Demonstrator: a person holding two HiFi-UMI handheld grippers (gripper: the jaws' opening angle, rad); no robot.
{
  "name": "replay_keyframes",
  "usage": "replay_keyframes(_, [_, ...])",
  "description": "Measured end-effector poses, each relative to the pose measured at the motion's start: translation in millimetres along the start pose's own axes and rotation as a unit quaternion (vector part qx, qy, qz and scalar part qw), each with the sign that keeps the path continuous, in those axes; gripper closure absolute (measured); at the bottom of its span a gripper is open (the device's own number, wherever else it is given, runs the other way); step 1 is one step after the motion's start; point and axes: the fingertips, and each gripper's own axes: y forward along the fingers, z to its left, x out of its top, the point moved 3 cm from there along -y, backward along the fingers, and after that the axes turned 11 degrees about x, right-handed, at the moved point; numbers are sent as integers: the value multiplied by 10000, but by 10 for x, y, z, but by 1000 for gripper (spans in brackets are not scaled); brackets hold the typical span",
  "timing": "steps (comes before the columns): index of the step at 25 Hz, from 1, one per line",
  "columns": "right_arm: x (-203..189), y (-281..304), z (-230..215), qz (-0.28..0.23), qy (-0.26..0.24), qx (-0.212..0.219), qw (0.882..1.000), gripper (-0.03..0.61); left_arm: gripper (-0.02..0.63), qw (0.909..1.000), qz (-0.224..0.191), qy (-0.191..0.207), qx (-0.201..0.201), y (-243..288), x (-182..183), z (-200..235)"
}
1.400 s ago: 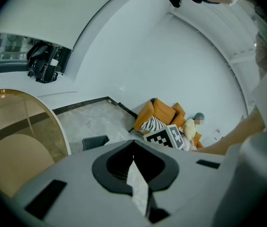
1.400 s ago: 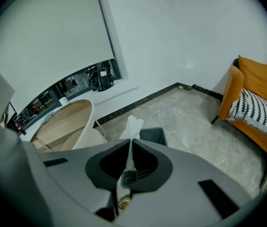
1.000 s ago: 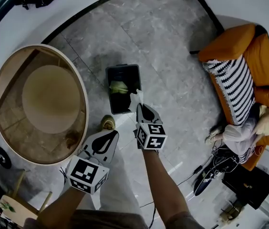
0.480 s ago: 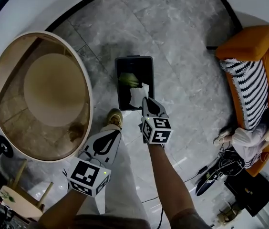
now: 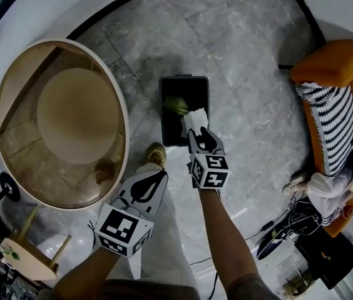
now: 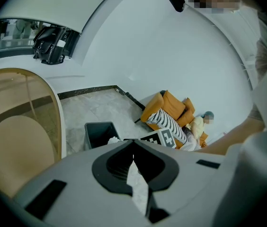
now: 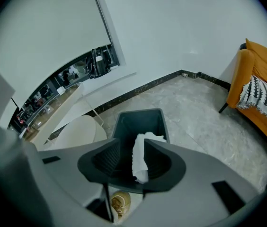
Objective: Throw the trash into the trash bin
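- Left gripper: jaws pressed together with nothing pinched at their tips. It hangs by the person's leg, short of the trash bin.
- The trash bin stands open on the floor, with a green scrap lying inside.
- Right gripper: jaws have just been opening and stand spread. The crumpled white tissue leans on one pad, above the bin's near edge.
- The tissue looks feather-light, soft and clingy, so it may stick to the pad. It is best pinched at its bunched middle.
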Motion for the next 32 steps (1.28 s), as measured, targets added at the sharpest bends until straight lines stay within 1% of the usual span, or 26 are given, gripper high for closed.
replay_keyframes(4, [-27,31,23,37,-3,1,10000,407,595,10000,-17,-17,14,-4,3,49])
replay_keyframes(9, [-36,4,81,49,12,-3,10000,407,595,10000,-33,-32,5,-60,17,66])
replay_keyframes(13, [31,-55,184,8,-14,0,10000,408,595,9999,-118,-91,5,-153,78,95])
replay_keyframes(15, [91,-99,272,-36,-53,20,10000,423,595,9998,-166,-118,23,-216,122,119])
replay_keyframes(17, [160,-169,378,-86,-138,28,9999,457,595,9997,-220,-133,32,-303,175,129])
replay_keyframes(18, [196,-207,447,-109,-198,43,9997,492,595,9996,-247,-141,36,-357,201,137])
replay_keyframes(19, [233,-242,529,-132,-258,74,9996,545,595,9995,-271,-152,42,-419,224,150])
replay_keyframes(20, [268,-274,622,-149,-296,119,9994,554,595,9994,-291,-166,52,-485,244,169])
replay_keyframes(27, [566,-556,1296,-257,-322,346,9986,558,595,9990,-361,-196,203,-1015,381,258])
replay_keyframes(30, [848,-732,1610,-436,-456,427,9971,560,595,9985,-460,-94,268,-1314,512,273])
replay_keyframes(32, [1061,-889,1880,-587,-553,597,9950,559,595,9981,-529,-30,329,-1556,623,285])
